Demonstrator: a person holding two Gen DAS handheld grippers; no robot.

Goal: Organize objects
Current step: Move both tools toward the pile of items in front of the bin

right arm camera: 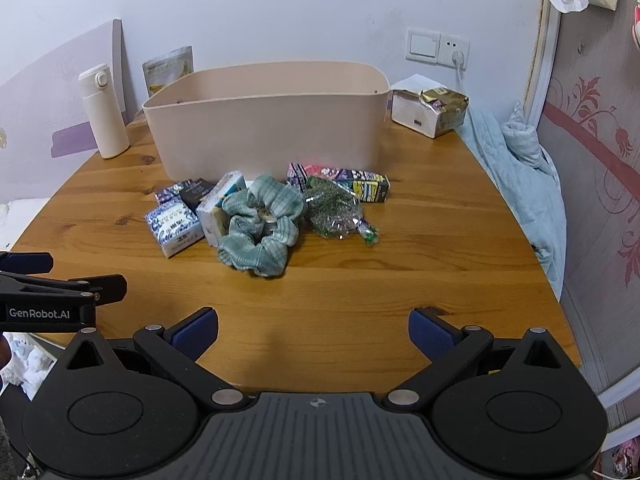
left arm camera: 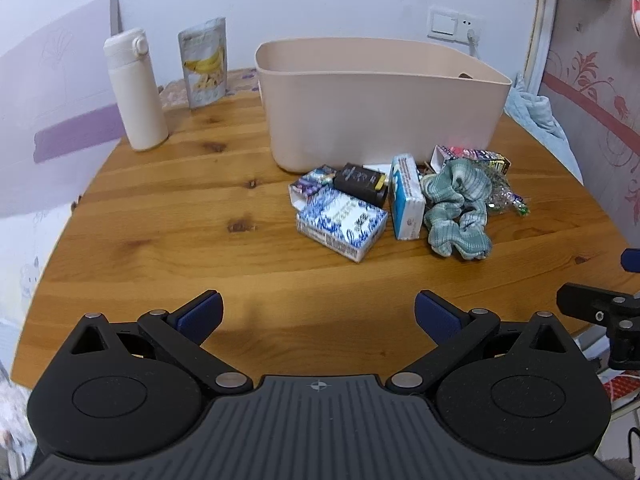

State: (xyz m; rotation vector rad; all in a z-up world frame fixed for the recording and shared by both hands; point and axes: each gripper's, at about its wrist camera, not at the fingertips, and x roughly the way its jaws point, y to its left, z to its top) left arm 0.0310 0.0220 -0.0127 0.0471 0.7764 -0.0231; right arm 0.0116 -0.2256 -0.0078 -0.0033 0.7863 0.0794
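Observation:
A pink plastic bin (left arm camera: 380,96) (right arm camera: 268,120) stands at the back of the wooden table. In front of it lies a pile: a blue-white patterned box (left arm camera: 342,222) (right arm camera: 174,224), a black box (left arm camera: 360,182) (right arm camera: 195,192), a white-blue carton (left arm camera: 406,196) (right arm camera: 220,210), a green scrunchie (left arm camera: 458,208) (right arm camera: 262,224), a colourful long box (left arm camera: 476,158) (right arm camera: 340,180) and a clear crinkly packet (right arm camera: 338,214). My left gripper (left arm camera: 319,314) is open and empty, well short of the pile. My right gripper (right arm camera: 313,330) is open and empty, near the front edge.
A white flask (left arm camera: 134,90) (right arm camera: 105,112) and a banana snack pouch (left arm camera: 204,64) stand at the back left. A white box with a gold wrapper (right arm camera: 430,112) sits at the back right. Light blue cloth (right arm camera: 520,184) hangs along the table's right edge.

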